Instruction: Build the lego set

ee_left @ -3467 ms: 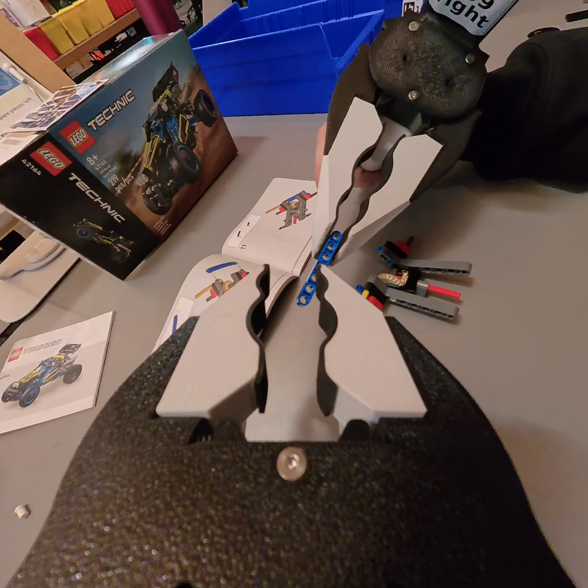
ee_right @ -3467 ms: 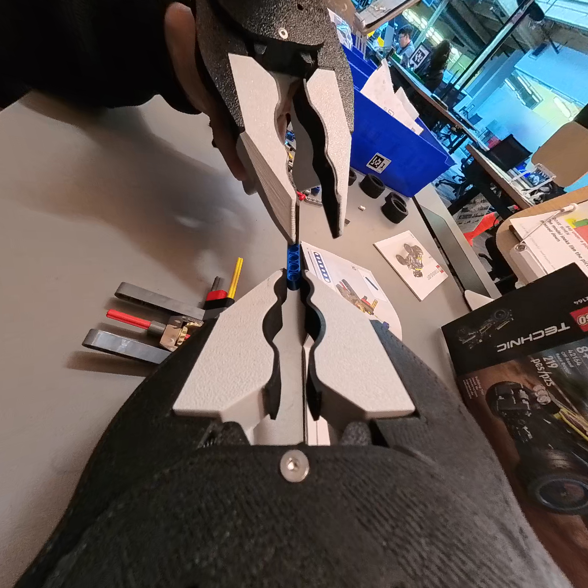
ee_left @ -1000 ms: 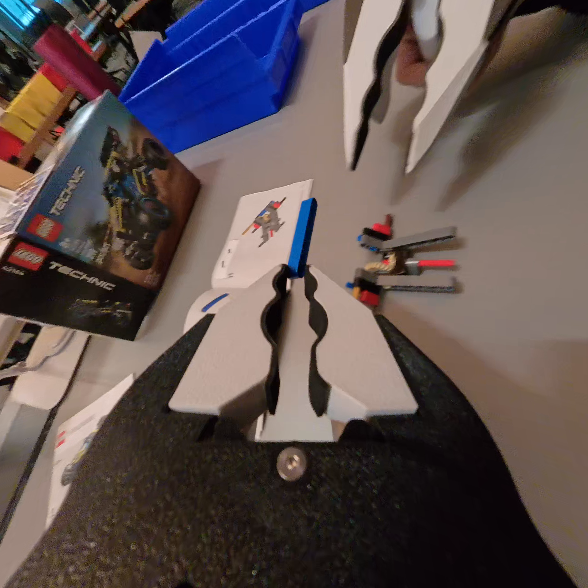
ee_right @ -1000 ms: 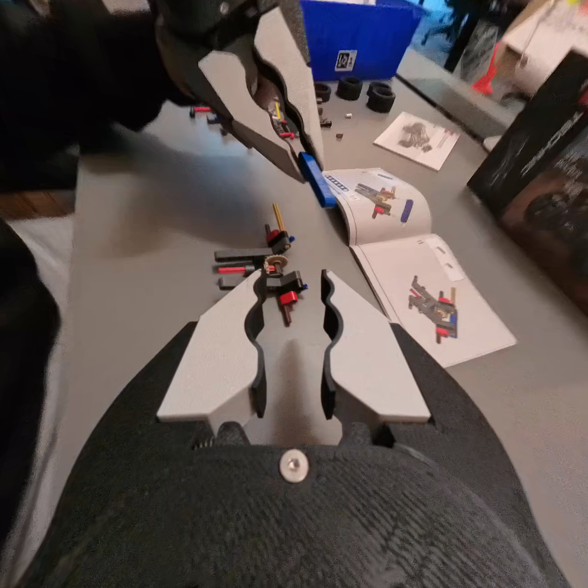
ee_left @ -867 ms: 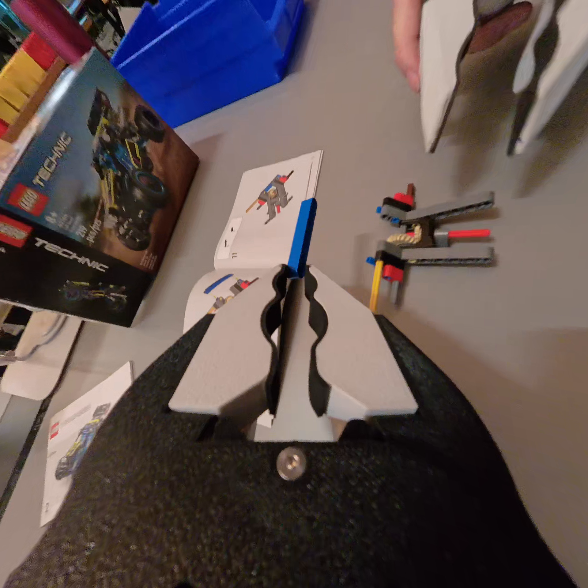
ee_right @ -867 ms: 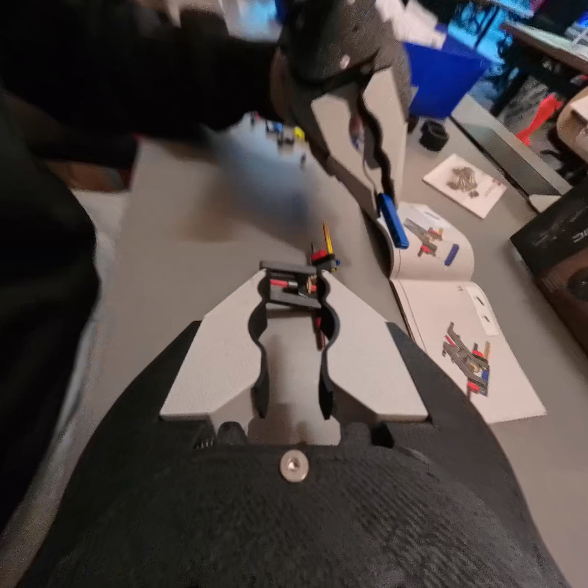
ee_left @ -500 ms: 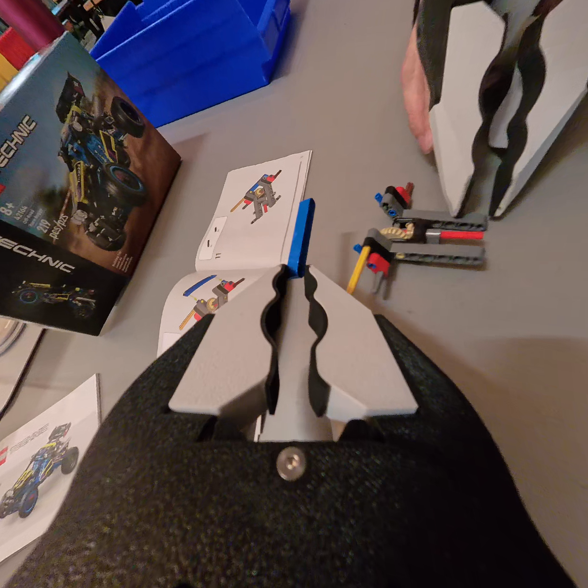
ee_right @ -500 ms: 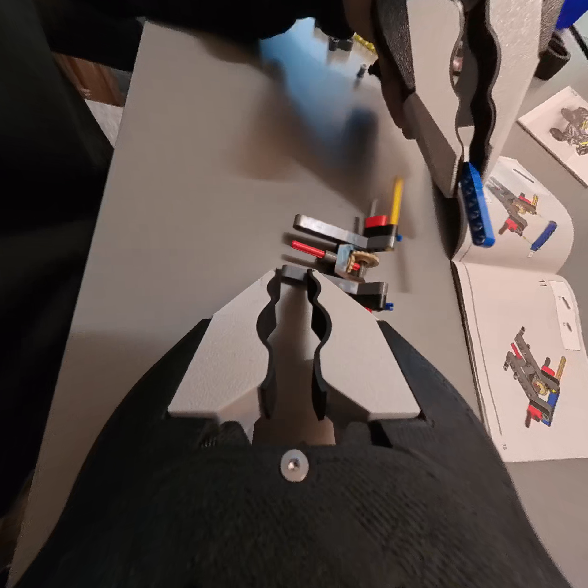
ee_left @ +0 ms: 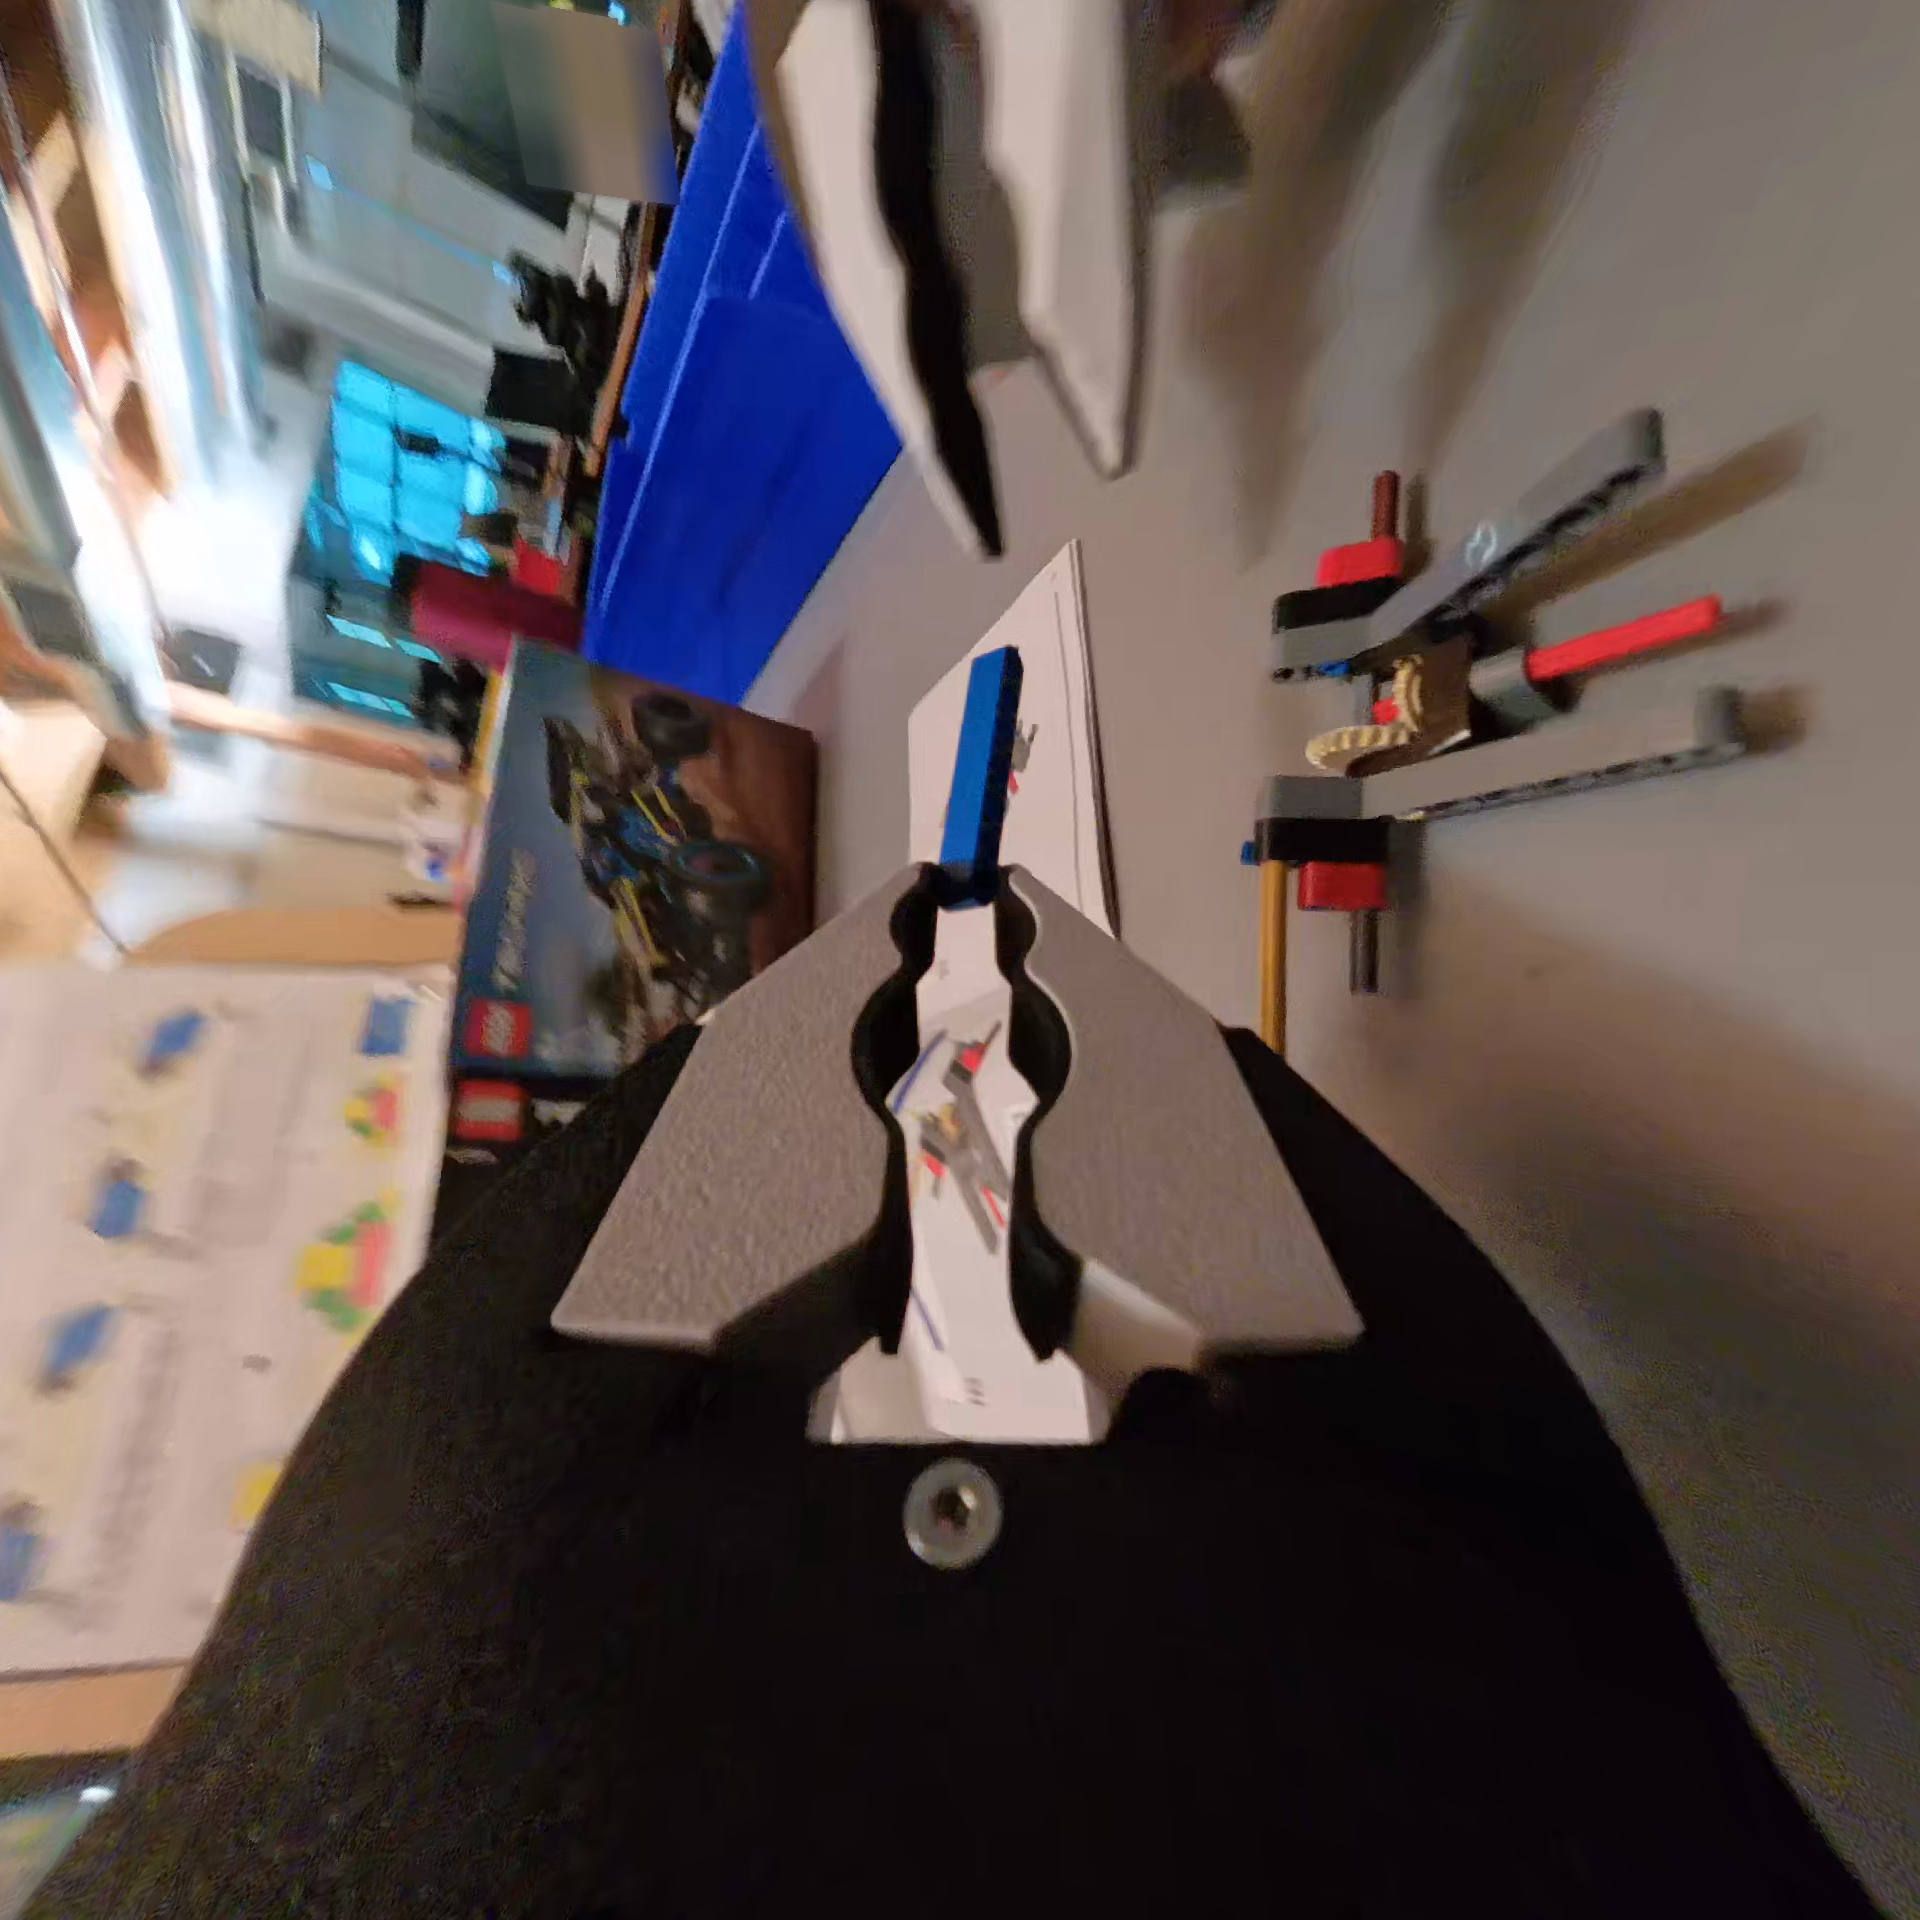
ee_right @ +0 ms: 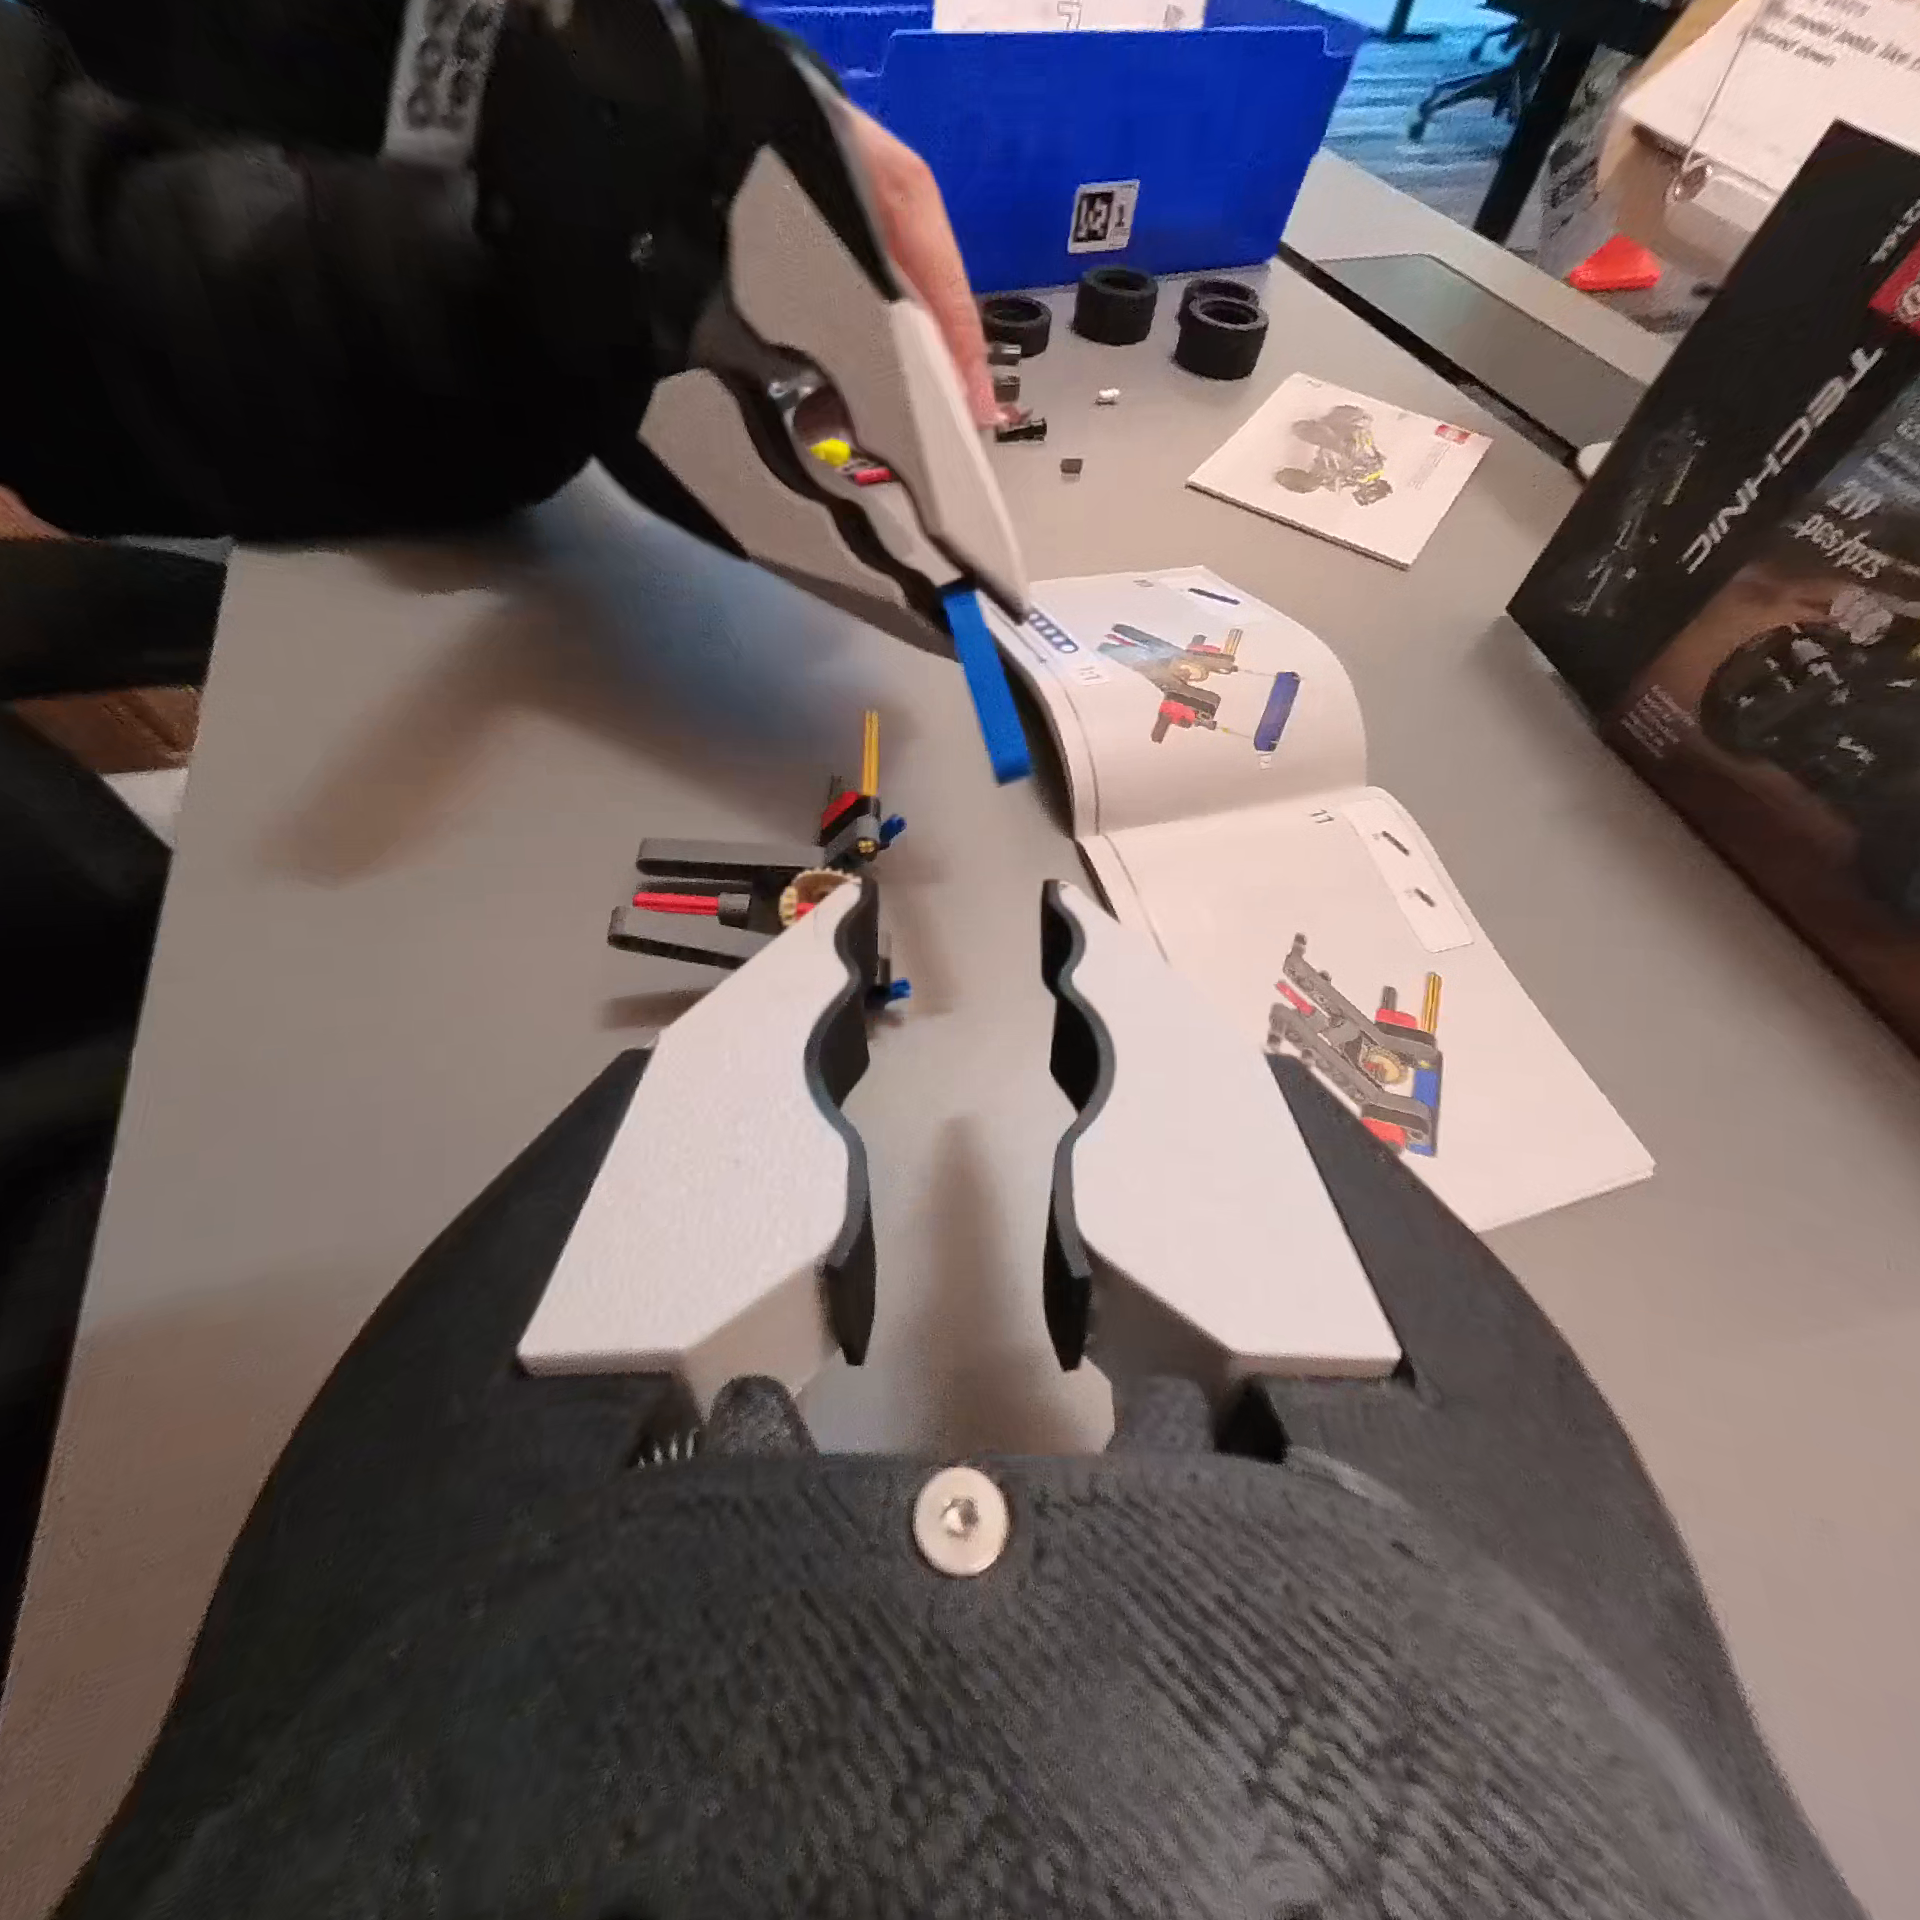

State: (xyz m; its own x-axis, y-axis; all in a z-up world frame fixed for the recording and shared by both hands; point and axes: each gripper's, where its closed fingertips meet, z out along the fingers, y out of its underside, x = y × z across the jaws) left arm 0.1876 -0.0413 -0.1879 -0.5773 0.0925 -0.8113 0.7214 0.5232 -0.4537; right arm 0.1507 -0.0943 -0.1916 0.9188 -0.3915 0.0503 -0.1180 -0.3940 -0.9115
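Observation:
My left gripper (ee_left: 966,888) is shut on one end of a blue beam (ee_left: 982,769), which sticks out past the fingertips. In the right wrist view the left gripper (ee_right: 982,603) holds the blue beam (ee_right: 987,696) slanting down above the table, beside the open instruction booklet (ee_right: 1299,935). A small grey, red and yellow assembly (ee_right: 748,894) lies on the grey table, also in the left wrist view (ee_left: 1455,707). My right gripper (ee_right: 954,904) is open and empty, just right of the assembly. It hangs blurred above the table in the left wrist view (ee_left: 1044,504).
The set's box (ee_right: 1766,623) stands at the right. A blue bin (ee_right: 1091,135) is at the back, with black tyres (ee_right: 1117,301) and small loose parts (ee_right: 1029,426) before it. A small leaflet (ee_right: 1340,468) lies beyond the booklet. A printed sheet (ee_left: 208,1247) is at left. The tips of one gripper are about 7 cm away from the tips of the other.
My left gripper has rolled onto its side, still holding the blue beam. My right gripper has opened wider and drawn back from the end of the assembly's grey beam.

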